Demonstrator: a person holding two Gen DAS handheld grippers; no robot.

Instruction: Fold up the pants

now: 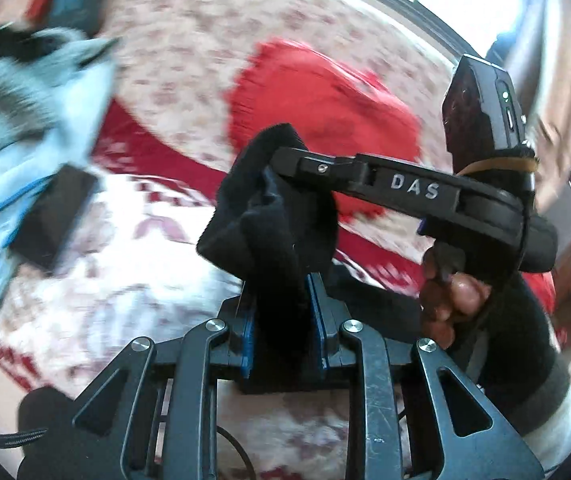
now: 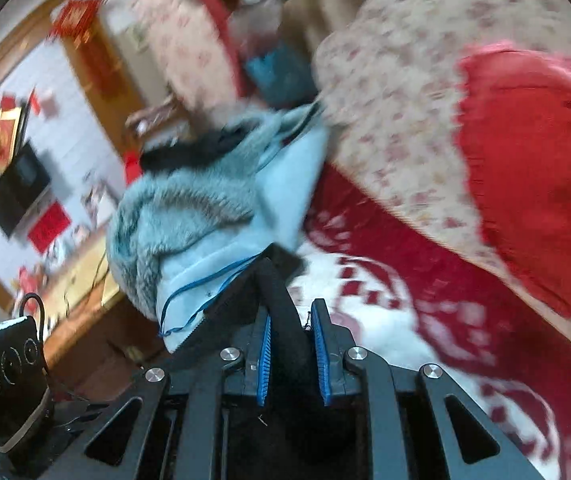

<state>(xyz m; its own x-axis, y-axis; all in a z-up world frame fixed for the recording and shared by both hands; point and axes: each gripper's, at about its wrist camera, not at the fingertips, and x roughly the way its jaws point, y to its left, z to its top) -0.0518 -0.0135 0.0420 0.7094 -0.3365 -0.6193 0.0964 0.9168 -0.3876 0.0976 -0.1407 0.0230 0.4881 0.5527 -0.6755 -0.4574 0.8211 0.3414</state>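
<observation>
- Pale blue jacket point(image 1: 25, 128) with a grey fur trim lies bunched at the far left of the bed point(image 1: 85, 280), a dark flat thing resting on it; I leave it alone.
- My left hand-held gripper point(image 1: 283, 312) pinches a thick wad of the black pants point(image 1: 273, 208) between its blue pads, lifted off the red-and-white bedspread.
- The pants look dark, knitted or fleecy, soft and limp. I judge them light, sagging wherever unsupported, so I would hold them by waistband or hem corners.
- My right hand-held gripper point(image 2: 291, 354), seen in its own camera, closes on a black fold of the same pants point(image 2: 281, 304).
- A red cushion point(image 1: 321, 96) leans on the floral backrest further right.
</observation>
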